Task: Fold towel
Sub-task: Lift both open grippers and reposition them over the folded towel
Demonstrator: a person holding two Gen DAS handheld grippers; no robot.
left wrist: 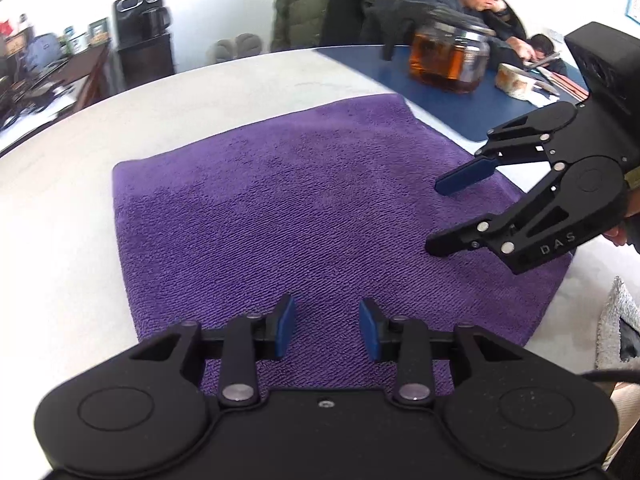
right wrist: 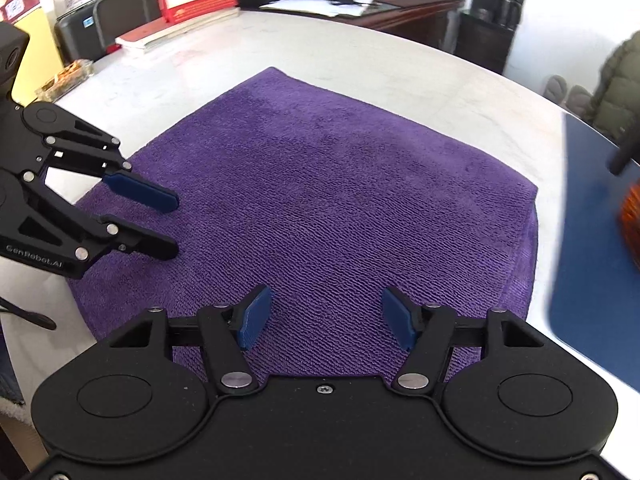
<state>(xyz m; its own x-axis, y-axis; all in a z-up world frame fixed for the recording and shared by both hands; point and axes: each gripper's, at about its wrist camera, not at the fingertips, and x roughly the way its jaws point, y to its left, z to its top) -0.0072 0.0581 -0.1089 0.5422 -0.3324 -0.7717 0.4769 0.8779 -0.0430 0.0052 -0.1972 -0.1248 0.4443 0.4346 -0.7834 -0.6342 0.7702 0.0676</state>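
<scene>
While the purple towel (left wrist: pixel 304 216) lay flat on the table (left wrist: pixel 224 92) just ahead of both tools, my left tool (left wrist: pixel 327 326) and right tool (right wrist: pixel 326 318) hung released, holding nothing. It seemed already doubled; I judged each should pinch all layers at a near corner.

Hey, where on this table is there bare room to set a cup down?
Bare white table lies beyond the towel's far edge, and left of it in the left wrist view. Crowded: the blue mat holds a teapot and bowl.
</scene>
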